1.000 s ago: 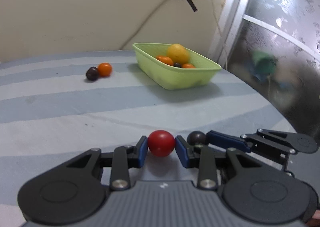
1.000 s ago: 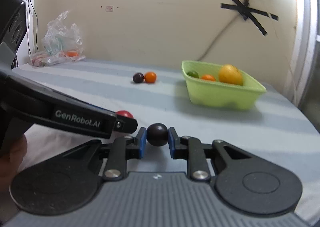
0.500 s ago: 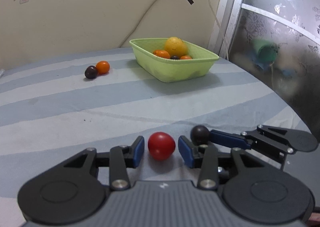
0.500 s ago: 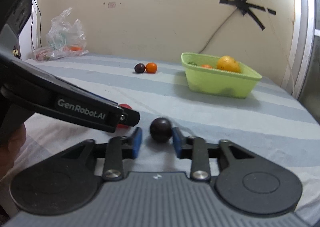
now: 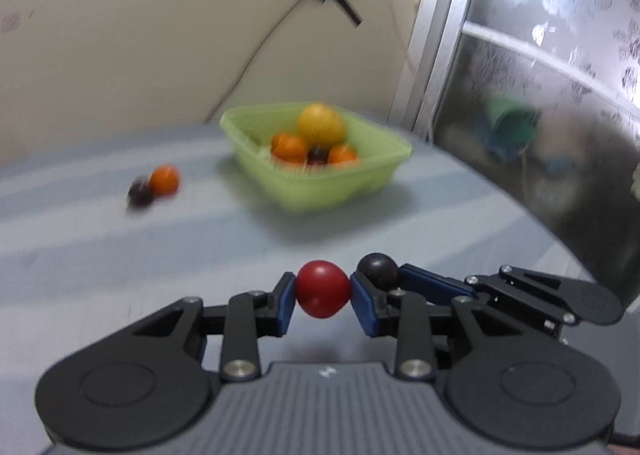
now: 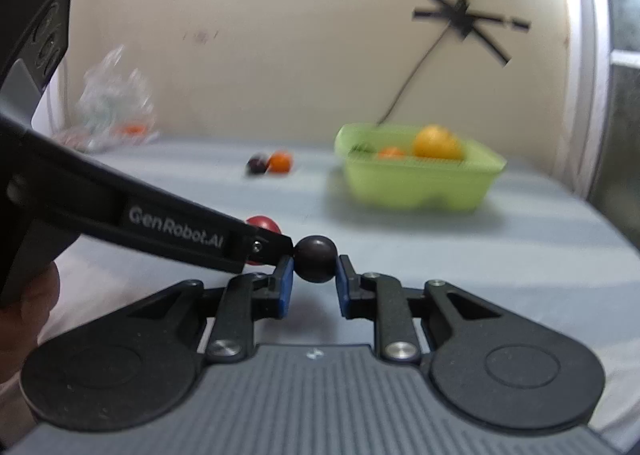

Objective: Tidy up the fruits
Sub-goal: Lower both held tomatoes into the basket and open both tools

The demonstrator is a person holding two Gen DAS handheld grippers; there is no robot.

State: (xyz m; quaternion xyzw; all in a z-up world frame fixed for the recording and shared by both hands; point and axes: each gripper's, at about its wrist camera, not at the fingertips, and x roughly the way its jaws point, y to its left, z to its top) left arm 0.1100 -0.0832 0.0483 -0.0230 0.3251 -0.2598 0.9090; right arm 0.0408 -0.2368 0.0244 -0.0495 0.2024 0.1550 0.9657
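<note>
A red round fruit [image 5: 322, 289] sits between the blue pads of my left gripper [image 5: 322, 301], whose jaws are closing and press on it, lifted a little off the striped cloth. My right gripper [image 6: 314, 279] is shut on a dark purple fruit [image 6: 316, 259], which the left wrist view also shows as the dark fruit [image 5: 377, 269] right beside the red one. The green basket [image 5: 384, 171] stands farther back, holding a yellow fruit [image 5: 320, 123], small orange ones and a dark one. An orange fruit [image 5: 164, 179] and a dark fruit [image 5: 140, 194] lie loose to its left.
A clear plastic bag [image 6: 112, 111] lies at the table's far left by the wall. A hand [image 6: 24, 315] holds the left gripper's handle. A metal-framed frosted window [image 5: 540, 95] bounds the table's curved right edge.
Both grippers opened half a second ago, leaving the fruits on the cloth, and have closed on them again. The left one has risen with the red fruit and the basket looks nearer.
</note>
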